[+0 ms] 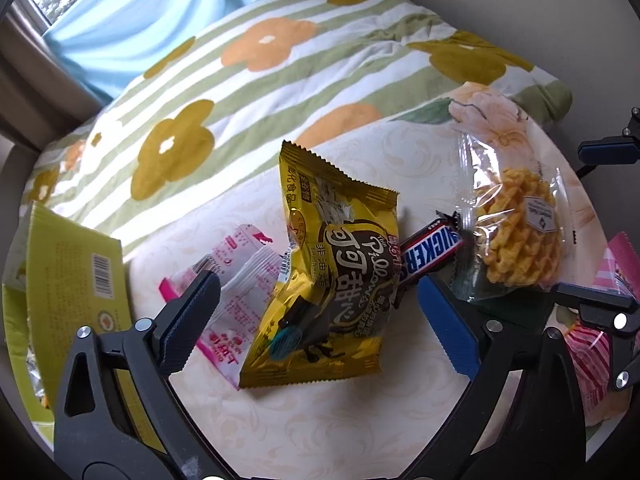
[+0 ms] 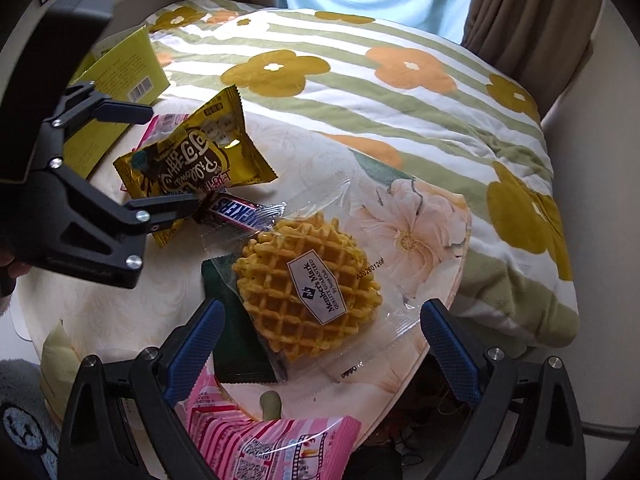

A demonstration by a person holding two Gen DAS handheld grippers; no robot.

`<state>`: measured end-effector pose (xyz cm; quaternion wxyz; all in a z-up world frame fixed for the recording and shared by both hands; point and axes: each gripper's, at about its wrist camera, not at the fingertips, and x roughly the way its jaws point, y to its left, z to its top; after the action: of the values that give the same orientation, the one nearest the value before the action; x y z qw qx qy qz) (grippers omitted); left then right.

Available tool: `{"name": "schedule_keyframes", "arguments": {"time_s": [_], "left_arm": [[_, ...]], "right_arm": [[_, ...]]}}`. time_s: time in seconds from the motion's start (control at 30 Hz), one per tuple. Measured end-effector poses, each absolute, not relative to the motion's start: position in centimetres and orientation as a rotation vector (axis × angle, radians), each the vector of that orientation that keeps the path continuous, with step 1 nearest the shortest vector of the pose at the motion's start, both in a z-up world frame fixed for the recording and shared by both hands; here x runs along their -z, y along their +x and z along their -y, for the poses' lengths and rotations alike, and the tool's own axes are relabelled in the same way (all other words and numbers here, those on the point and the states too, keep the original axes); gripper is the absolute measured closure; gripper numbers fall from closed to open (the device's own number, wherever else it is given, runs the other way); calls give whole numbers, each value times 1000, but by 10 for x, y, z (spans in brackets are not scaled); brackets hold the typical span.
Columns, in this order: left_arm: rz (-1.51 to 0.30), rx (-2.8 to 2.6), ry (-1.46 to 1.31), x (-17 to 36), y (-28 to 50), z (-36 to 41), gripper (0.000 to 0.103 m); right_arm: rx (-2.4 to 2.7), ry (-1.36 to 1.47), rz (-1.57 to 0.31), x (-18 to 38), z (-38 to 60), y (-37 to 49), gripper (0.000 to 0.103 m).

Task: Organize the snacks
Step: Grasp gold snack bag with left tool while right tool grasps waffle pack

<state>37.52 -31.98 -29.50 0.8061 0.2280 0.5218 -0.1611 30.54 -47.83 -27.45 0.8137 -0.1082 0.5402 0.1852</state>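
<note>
Left gripper [image 1: 320, 312]: jaws spread, nothing pinched, yellow packet [image 1: 328, 280] between them.
Right gripper [image 2: 320, 344]: jaws spread, nothing pinched, waffle bag [image 2: 308, 280] between them.

**Both grippers angled down, jaws wide**

The left black two-finger gripper with blue ribbed pads [image 1: 316, 320] tilts steeply downward, its jaws spread wide with neither pad pressing on anything. Just beside it, the matching right black gripper with blue pads [image 2: 324, 344] points down at much the same slant, jaws likewise parted and gripping nothing.
</note>
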Motion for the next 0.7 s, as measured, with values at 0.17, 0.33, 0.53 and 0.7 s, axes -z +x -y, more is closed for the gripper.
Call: {"name": "schedule_keyframes", "arguments": {"time_s": [0.17,0.33,0.53,0.7], "left_arm": [[-1153,357,482,306,383,321,31],[-1133,385,530,309,380,330,41],[-1149,406,488,305,382,325,47],[-1133,416,449,293,380,322,49]], "right_arm": [[-430,-221,-1152,281,480,309,5],[-473,-224,-1149,286,480,314,5],[-517,-281,-1154,292,474,318,5],[-546,-330,-1176,298,468,321,5]]}}
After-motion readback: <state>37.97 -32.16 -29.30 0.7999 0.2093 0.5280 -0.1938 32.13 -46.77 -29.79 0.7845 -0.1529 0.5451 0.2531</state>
